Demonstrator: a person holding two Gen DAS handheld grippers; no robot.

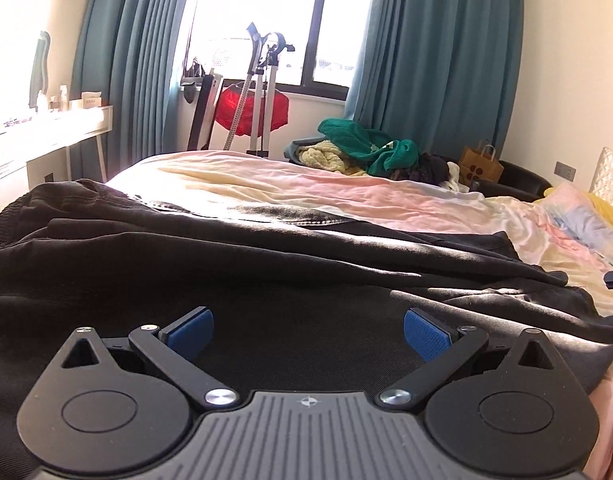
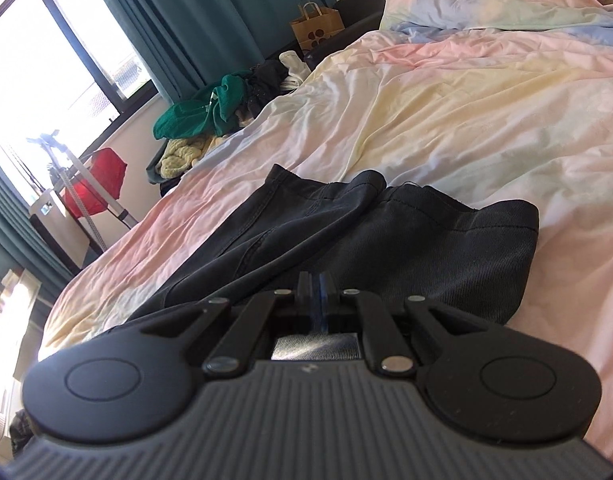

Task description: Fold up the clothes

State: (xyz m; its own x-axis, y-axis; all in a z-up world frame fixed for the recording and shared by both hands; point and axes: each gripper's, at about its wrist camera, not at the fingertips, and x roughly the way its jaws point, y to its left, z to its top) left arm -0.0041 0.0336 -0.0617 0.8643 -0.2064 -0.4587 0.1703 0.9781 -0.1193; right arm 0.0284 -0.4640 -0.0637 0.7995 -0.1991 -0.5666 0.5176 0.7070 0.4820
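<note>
Left gripper (image 1: 308, 334) spread, empty, over dark grey folded trousers (image 1: 266, 264) at near edge of pastel-sheeted bed (image 1: 346, 192) — right gripper (image 2: 317, 292) pressed together, nothing visibly pinched; right view alone shows trouser hems — teal curtains (image 1: 438, 48) beyond.

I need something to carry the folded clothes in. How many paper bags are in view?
1: a brown paper bag stands beyond the far side of the bed, next to the heap of clothes. Others may be hidden.

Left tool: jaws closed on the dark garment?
No. The left tool has its blue pads spread wide apart above the dark garment, gripping nothing.
</note>
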